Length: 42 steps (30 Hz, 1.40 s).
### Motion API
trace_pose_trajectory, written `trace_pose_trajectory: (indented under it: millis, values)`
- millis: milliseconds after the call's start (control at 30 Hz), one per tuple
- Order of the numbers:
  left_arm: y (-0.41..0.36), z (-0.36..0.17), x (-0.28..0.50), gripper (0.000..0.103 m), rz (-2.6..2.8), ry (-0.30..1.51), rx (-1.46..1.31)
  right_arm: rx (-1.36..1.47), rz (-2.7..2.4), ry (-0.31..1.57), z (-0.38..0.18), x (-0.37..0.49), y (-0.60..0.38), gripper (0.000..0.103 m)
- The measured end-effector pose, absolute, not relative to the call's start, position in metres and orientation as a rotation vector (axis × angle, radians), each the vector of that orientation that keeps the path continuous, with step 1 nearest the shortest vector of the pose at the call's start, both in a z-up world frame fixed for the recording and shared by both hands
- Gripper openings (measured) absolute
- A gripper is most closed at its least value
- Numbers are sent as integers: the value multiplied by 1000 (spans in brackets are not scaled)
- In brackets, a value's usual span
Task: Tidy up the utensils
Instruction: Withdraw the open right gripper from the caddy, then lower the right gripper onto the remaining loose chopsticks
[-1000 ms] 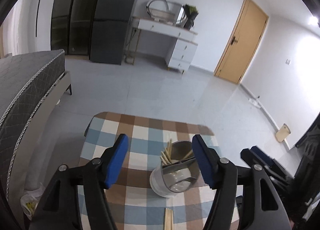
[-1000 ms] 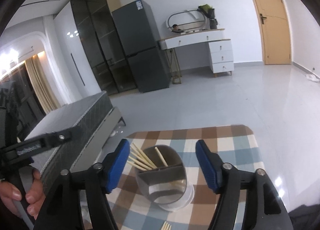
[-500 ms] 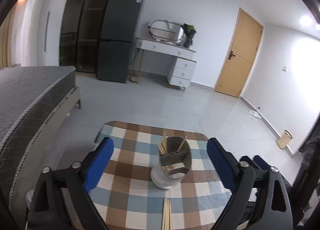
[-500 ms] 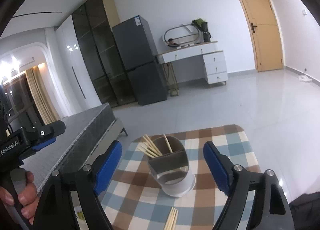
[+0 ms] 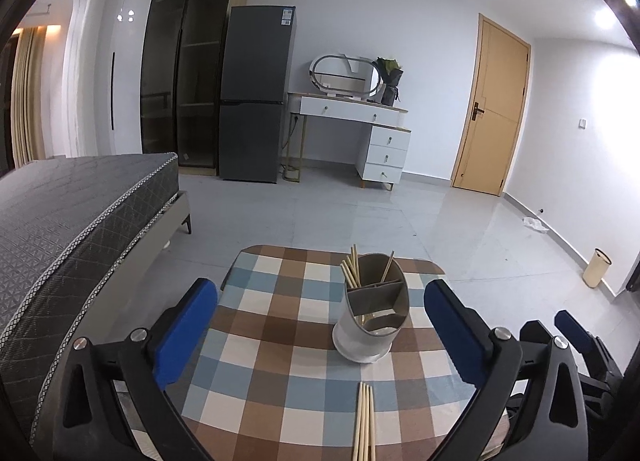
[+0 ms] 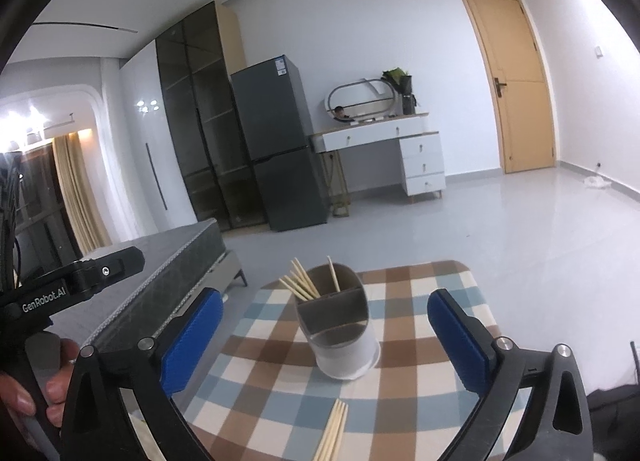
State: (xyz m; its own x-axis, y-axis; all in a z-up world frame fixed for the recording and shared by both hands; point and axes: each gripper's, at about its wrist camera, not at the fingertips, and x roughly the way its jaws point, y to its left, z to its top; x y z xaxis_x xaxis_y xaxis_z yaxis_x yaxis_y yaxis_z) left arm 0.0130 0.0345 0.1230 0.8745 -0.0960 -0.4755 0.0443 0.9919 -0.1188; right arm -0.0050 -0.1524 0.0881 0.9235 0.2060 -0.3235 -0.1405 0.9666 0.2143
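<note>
Checked brown-and-blue tablecloth [image 5: 280, 325] carries a grey divided utensil holder [image 5: 374, 313] already holding several wooden chopsticks [image 5: 351, 271], loose chopsticks [image 5: 364, 421] remaining, while left gripper [image 5: 320, 325] and right gripper [image 6: 326, 335], just opened wide, grip nothing.

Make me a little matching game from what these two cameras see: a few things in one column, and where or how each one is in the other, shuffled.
Things:
1. utensil holder
2. loose chopsticks
3. left gripper
4. fridge

Places or states:
A. lying flat on the checked cloth, nearer the cameras
B. against the far wall, beside the white dressing table
C. standing upright on the cloth, chopsticks in its back compartments
D. jaws wide apart, nothing gripped

Pairs: 1-C, 2-A, 3-D, 4-B
</note>
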Motion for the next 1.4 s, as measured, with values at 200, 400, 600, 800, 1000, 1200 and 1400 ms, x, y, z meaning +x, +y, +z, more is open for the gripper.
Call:
trace_pose_trajectory:
  millis: [200, 400, 600, 800, 1000, 1200, 1400]
  values:
    - [37, 105, 10, 101, -56, 515, -112, 184, 174, 351, 72, -13, -152, 103]
    - [33, 82, 10, 101, -31, 540, -81, 184, 188, 384, 50, -15, -153, 103]
    - [25, 60, 16, 101, -30, 582, -60, 128, 164, 442, 28, -10, -150, 103]
    - [14, 41, 28, 101, -30, 621, -21, 125, 152, 528, 8, 4, -150, 103]
    - [14, 15, 52, 101, -8, 717, -31, 166, 139, 661, -17, 26, -155, 103]
    - [16, -10, 70, 101, -18, 805, -39, 187, 87, 823, -51, 53, -161, 93]
    - [24, -37, 92, 101, 17, 928, -81, 207, 98, 973, -86, 78, -157, 83]
